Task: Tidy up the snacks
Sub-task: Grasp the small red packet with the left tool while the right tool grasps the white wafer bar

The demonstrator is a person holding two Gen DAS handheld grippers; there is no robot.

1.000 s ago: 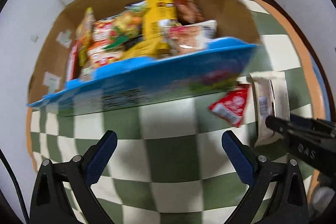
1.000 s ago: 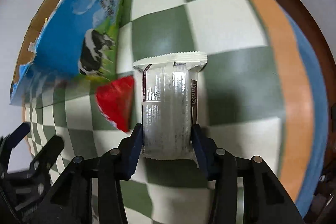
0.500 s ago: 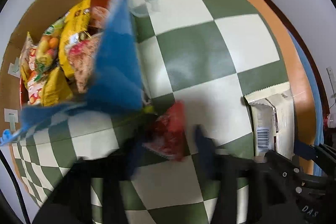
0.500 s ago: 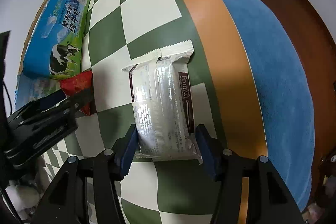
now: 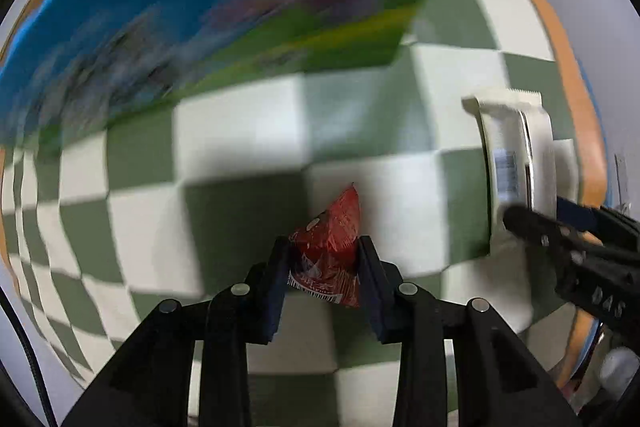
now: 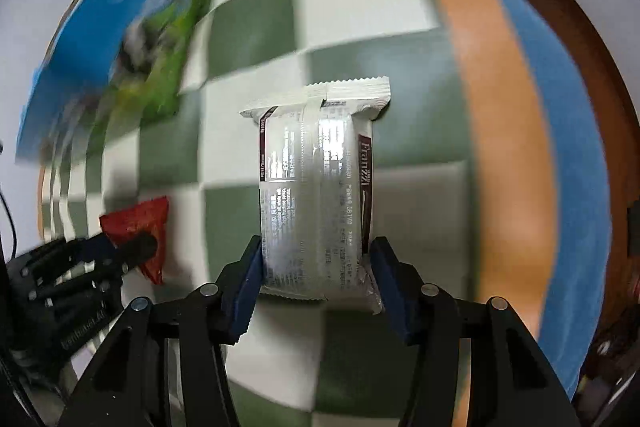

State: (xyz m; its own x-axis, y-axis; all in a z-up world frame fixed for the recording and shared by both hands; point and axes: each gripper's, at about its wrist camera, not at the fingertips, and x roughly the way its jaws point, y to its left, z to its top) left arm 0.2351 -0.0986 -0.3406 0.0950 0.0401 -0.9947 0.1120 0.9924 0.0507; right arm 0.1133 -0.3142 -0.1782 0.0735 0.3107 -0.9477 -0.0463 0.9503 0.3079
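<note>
A small red snack packet point(image 5: 326, 251) lies on the green-and-white checked cloth point(image 5: 240, 147). My left gripper point(image 5: 324, 247) points straight down and is shut on it, pads pressing both sides. A white wafer packet point(image 6: 316, 179) lies lengthwise on the cloth between the blue pads of my right gripper point(image 6: 318, 255). Its jaws are closing and both pads touch the packet's sides. The right wrist view also shows the red packet point(image 6: 140, 223) with the left gripper point(image 6: 128, 251) on it. The left wrist view shows the white packet point(image 5: 516, 147) at the right.
A blue and green milk carton box point(image 5: 200, 7) stands close behind the red packet, blurred; it also shows as the box point(image 6: 100, 27) at upper left. The cloth's orange border point(image 6: 500, 107) and a blue strip point(image 6: 568, 131) run along the right.
My left gripper came down over the red packet and shut on it; it was wide open before. The right gripper has stayed around the white packet while shifting a little.
</note>
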